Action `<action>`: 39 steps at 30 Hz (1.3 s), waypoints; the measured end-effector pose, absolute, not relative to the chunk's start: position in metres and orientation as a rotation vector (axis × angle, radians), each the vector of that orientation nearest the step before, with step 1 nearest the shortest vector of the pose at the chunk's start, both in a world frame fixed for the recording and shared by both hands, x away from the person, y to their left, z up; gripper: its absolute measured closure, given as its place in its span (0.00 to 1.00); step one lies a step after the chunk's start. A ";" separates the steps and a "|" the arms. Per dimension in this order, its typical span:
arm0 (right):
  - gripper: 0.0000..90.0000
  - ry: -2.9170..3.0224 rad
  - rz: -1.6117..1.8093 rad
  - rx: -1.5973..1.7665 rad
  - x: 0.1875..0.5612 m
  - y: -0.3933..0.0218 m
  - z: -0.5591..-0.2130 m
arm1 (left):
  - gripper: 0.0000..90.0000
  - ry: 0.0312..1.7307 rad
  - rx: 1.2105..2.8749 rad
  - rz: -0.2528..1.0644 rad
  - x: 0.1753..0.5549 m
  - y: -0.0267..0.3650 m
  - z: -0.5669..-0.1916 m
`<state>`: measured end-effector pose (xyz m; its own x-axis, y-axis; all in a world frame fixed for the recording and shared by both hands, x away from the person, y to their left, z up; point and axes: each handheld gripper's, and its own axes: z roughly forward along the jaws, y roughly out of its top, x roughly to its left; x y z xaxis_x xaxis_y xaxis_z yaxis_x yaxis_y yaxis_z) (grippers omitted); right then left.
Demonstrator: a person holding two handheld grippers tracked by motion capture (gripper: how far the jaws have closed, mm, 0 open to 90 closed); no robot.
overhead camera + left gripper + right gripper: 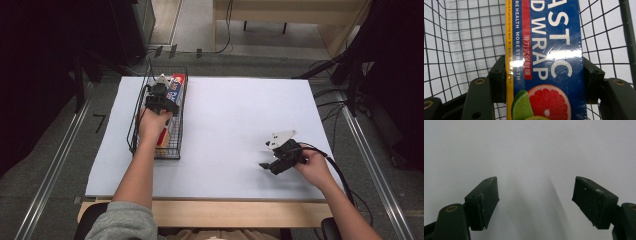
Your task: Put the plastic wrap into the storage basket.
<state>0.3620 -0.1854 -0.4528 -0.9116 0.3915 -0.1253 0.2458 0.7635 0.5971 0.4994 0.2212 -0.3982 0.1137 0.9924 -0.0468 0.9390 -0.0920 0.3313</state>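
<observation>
Partly hidden: plastic wrap box (pixel 544 62) behind left gripper (pixel 161 100).

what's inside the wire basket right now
A plastic wrap box lies in the wire basket, gripped by the left gripper. The hand covers the box's near end.

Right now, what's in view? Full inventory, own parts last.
blue plastic-wrap box: one, blue with yellow edge and citrus picture, inside the basket, clamped by the left gripper
black wire basket: one, black, left part of the sheet
white sheet: one, white, covering the tabletop
left gripper: one, black, in the basket, shut on the box
right gripper: one, black, at the sheet's right, jaws open, nothing between
hands: two, one per gripper
</observation>
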 end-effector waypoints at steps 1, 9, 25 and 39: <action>0.25 2.716 0.867 0.499 0.362 -0.185 -0.453 | 0.43 1.900 2.121 0.278 0.499 0.220 -0.397; 0.25 2.716 0.873 0.495 0.361 -0.186 -0.453 | 0.40 1.865 2.140 0.271 0.497 0.222 -0.392; 0.24 2.715 0.896 0.509 0.360 -0.186 -0.453 | 0.33 1.594 2.176 0.247 0.457 0.222 -0.350; 0.24 2.713 0.923 0.523 0.360 -0.185 -0.452 | 0.31 1.292 2.236 0.187 0.404 0.206 -0.343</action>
<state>0.3596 -0.1849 -0.4517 -0.9104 0.4018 -0.0985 0.2584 0.7384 0.6229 0.4041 0.2057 -0.3426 0.5296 0.8356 -0.1463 0.7598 -0.3906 0.5198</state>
